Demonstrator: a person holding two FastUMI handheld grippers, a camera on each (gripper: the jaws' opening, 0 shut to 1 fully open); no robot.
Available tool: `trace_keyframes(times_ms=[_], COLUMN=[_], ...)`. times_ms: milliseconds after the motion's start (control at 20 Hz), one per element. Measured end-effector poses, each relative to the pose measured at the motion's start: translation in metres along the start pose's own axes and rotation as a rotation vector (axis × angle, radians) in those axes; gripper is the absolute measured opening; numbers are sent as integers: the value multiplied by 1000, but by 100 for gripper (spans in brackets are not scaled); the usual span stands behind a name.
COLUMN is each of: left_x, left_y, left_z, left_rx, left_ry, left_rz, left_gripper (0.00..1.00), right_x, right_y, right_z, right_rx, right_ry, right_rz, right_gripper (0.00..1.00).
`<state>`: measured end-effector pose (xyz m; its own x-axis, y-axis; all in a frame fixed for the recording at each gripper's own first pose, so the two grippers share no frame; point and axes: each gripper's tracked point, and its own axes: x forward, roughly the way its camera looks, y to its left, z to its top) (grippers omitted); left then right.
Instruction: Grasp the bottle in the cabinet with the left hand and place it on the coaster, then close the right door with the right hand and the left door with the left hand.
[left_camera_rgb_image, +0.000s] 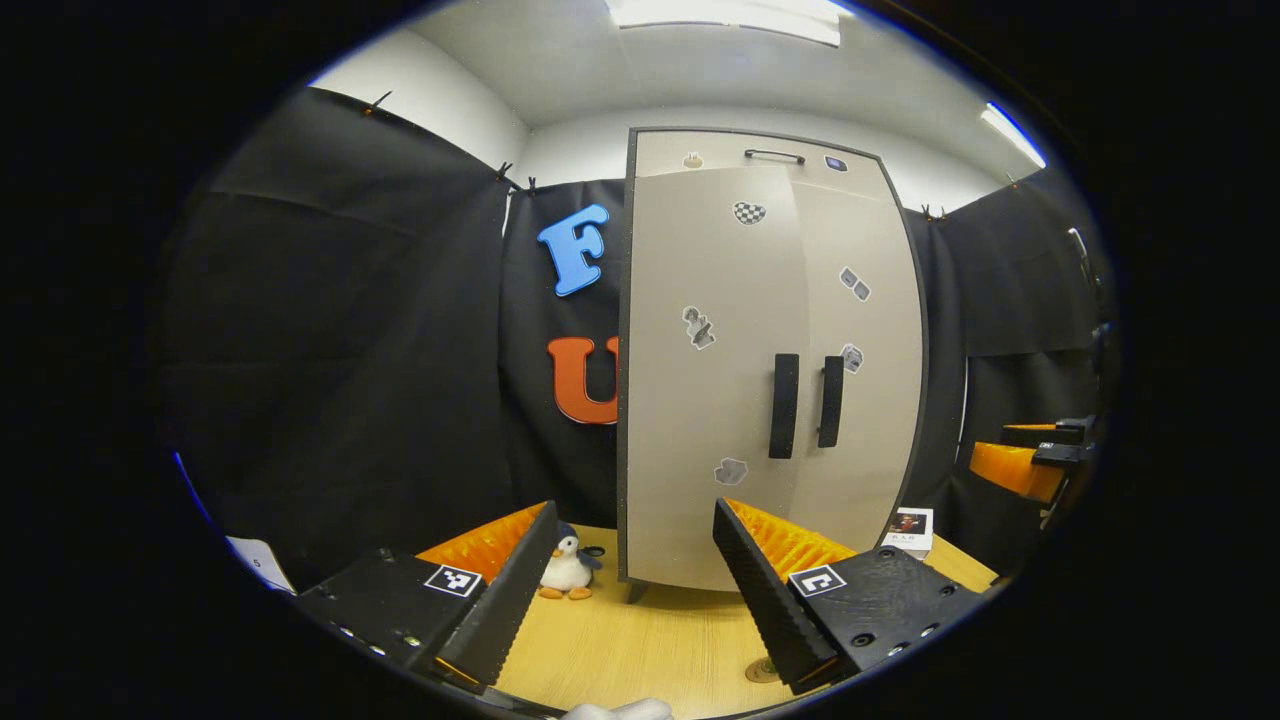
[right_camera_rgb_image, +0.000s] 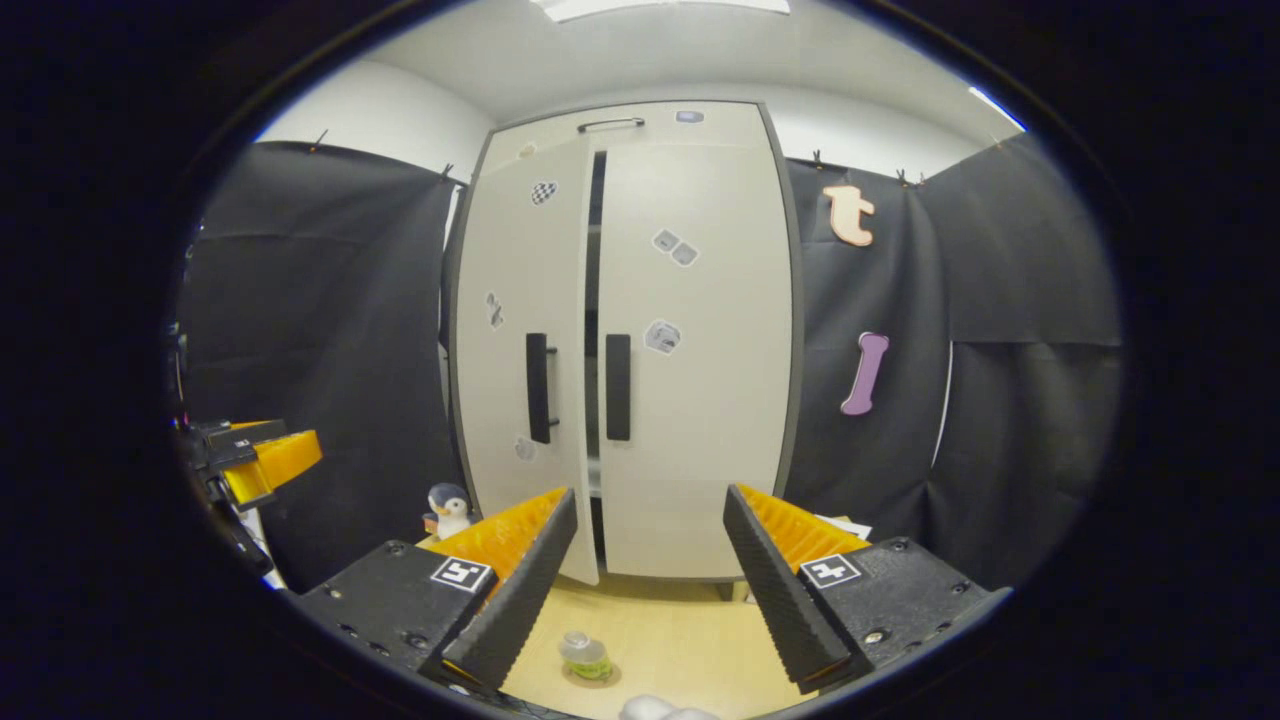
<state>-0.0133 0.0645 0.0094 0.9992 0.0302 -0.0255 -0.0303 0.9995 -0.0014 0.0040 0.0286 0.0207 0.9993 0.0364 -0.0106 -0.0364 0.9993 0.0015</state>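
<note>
Left claw (left_camera_rgb_image: 630, 590): fingers spread apart, nothing between them, held above the counter (left_camera_rgb_image: 660, 630). Its far end also shows at the left edge of the right gripper view.

Right claw (right_camera_rgb_image: 648, 590): fingers spread apart, holding nothing, above the same counter; also seen at the right edge of the left gripper view.

Bottle (right_camera_rgb_image: 585, 655): upright on the counter, low between the right claw's fingers and nearer its left finger, standing on a round coaster (right_camera_rgb_image: 590, 676). A bit of the coaster's edge shows beside the left claw's right finger in the left gripper view.

Cabinet (right_camera_rgb_image: 690, 330): pale, tall, straight ahead of both claws, stickers on its doors, two dark vertical handles side by side.

Right door (right_camera_rgb_image: 695, 400): ahead of the right claw, looks shut against the frame.

Left door (right_camera_rgb_image: 520, 350): slightly ajar, a dark gap between it and the right door; from the left gripper view the doors look almost flush.

Penguin toy (left_camera_rgb_image: 567, 567): on the counter by the cabinet's left foot, just beyond the left claw's left finger.

Small box (left_camera_rgb_image: 910, 530): at the cabinet's right foot, beyond the left claw's right finger.
</note>
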Motion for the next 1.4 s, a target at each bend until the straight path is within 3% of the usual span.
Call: trace_keyframes(times_ms=[150,200,1100,1150,1400], left_x=[0,0,3,3,2], left_y=[-1,-1,-5,-5,-4], left_z=[-3,-3,-1,-1,0], left_rx=[8,8,0,0,-2], left_ry=[10,11,13,15,13], left_rz=[-3,-4,-16,-17,-11], left_gripper=[100,96,95,100,92], right_x=[2,1,2,2,1], right_y=[0,-2,-7,-7,-6], right_z=[-4,-4,-5,-5,-1], right_rx=[13,14,23,23,22], right_ry=[8,7,-1,-2,-13], right_rz=[1,-3,-20,-20,-20], right_gripper=[97,97,97,97,97])
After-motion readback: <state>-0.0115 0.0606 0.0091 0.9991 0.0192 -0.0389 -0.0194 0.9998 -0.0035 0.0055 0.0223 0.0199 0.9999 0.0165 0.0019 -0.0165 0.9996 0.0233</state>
